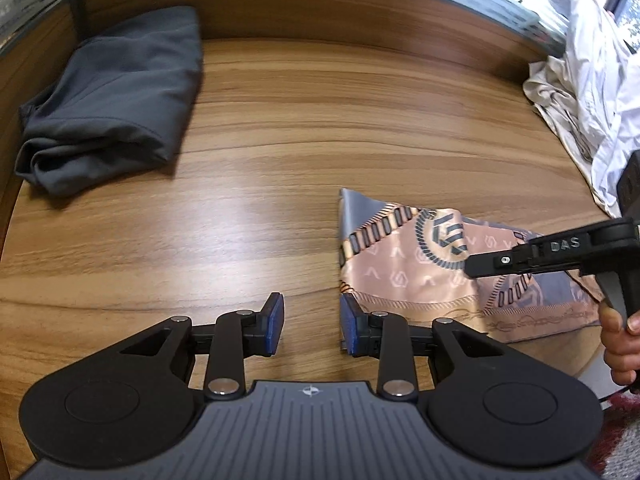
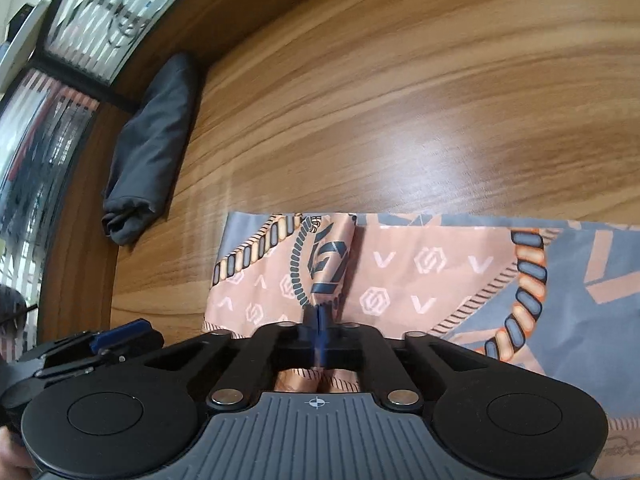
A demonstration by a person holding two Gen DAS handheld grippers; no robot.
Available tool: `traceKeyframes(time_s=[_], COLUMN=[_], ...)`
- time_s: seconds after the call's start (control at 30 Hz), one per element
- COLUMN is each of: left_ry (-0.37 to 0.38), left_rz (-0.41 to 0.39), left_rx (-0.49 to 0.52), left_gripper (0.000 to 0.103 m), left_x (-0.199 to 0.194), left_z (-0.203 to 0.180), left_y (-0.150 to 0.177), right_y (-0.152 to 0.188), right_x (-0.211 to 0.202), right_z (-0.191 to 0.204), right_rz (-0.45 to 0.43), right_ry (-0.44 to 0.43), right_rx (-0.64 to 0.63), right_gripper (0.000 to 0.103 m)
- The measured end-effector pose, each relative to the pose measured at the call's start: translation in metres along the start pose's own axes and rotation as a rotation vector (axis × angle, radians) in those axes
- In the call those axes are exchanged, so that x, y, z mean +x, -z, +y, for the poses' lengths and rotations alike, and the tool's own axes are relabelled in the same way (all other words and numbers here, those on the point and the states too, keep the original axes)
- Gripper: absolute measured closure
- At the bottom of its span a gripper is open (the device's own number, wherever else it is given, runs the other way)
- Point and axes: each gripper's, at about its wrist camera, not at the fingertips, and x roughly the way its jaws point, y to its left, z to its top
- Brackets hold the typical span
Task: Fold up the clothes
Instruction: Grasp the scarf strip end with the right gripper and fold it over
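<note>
Scarf [image 2: 400, 280], patterned in pink and grey, lies as a folded band on the near right part of the table [image 1: 300, 140]. The right gripper [image 2: 319, 318] has its jaws pinched together on a raised ridge of the cloth near the band's left end, by the emblem. The left gripper [image 1: 310, 326] stands with its jaws apart and nothing between them, one pad touching or just beside the scarf's near left corner.

The step in hand looks like carrying the next fold across. To do it well, the pinch should probably take all the layers, not only the top one, since slippery cloth may slide apart when lifted. The free gripper could pin or grip the corner so the band keeps square. A folded dark garment [image 1: 116, 100] sits far left, and a pale heap [image 1: 584, 92] far right, both well apart from the scarf.
</note>
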Motion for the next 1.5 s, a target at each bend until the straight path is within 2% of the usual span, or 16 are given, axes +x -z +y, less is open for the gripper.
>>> traceKeyframes(time_s=[0.17,0.37,0.57,0.9,1.23,1.5], left_ry=[0.017,0.055,0.090,0.139,0.190,0.208], left_rz=[0.007,0.011,0.019,0.026,0.029,0.036], left_rx=[0.006,0.057,0.114,0.180,0.225,0.250], left_gripper=[0.068,0.068,0.068,0.068,0.065,0.063], left_x=[0.008,0.020,0.030,0.041,0.049,0.055], left_z=[-0.004,-0.024,-0.047,-0.077,-0.104,-0.118], left_y=[-0.003,-0.010,-0.016,-0.028,-0.038,-0.039], right_y=[0.000,0.004,0.015,0.034,0.042,0.042], right_x=[-0.023,-0.069,-0.113,-0.175,-0.214,-0.224], right_z=[-0.006,-0.043,-0.085,-0.141,-0.171,-0.186], right_rz=[-0.036,-0.091,-0.132,-0.191,-0.213,-0.212], right_ry=[0.013,0.032,0.117,0.212,0.253,0.294], right_rx=[-0.003,0.092,0.149,0.239,0.299,0.312], right_gripper=[0.101,0.101,0.100,0.100,0.100,0.100])
